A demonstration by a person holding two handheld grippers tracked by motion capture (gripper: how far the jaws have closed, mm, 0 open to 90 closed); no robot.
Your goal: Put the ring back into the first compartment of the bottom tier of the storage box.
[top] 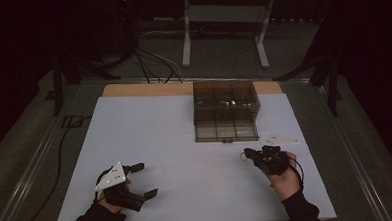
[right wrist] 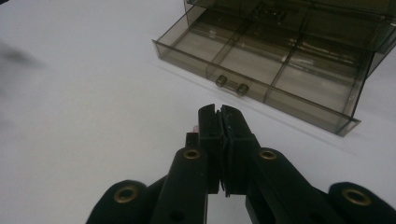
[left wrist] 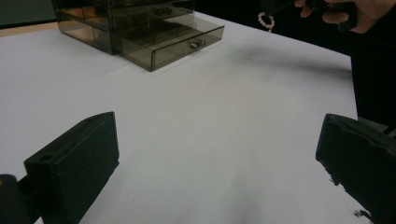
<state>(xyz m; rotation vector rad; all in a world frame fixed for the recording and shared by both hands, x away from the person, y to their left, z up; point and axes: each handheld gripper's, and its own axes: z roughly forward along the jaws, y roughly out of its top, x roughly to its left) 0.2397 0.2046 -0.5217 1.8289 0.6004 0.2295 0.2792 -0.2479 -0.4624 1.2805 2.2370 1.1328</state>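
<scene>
A smoky clear drawer box point(top: 226, 101) stands at the back middle of the white table point(top: 185, 141). Its bottom drawer point(top: 226, 131) point(left wrist: 173, 39) point(right wrist: 261, 60) is pulled out toward me, showing bare compartments and a small handle point(right wrist: 232, 85). My right gripper point(top: 248, 153) point(right wrist: 219, 114) hovers just in front of the drawer, right of centre, jaws pressed together. A small loop of pale pink beads point(left wrist: 266, 19) point(top: 243, 157) hangs from its tip; a pink bit point(right wrist: 195, 127) peeks beside the jaws. My left gripper point(top: 144, 181) point(left wrist: 215, 154) rests low at the front left, open wide over bare table.
Upper drawers of the box hold small dark items. A wooden strip point(top: 143, 89) runs along the table's far edge. Beyond it, cables point(top: 147, 62) and a metal stand's legs point(top: 223, 34) sit on the dark floor. Wide white surface lies between the two grippers.
</scene>
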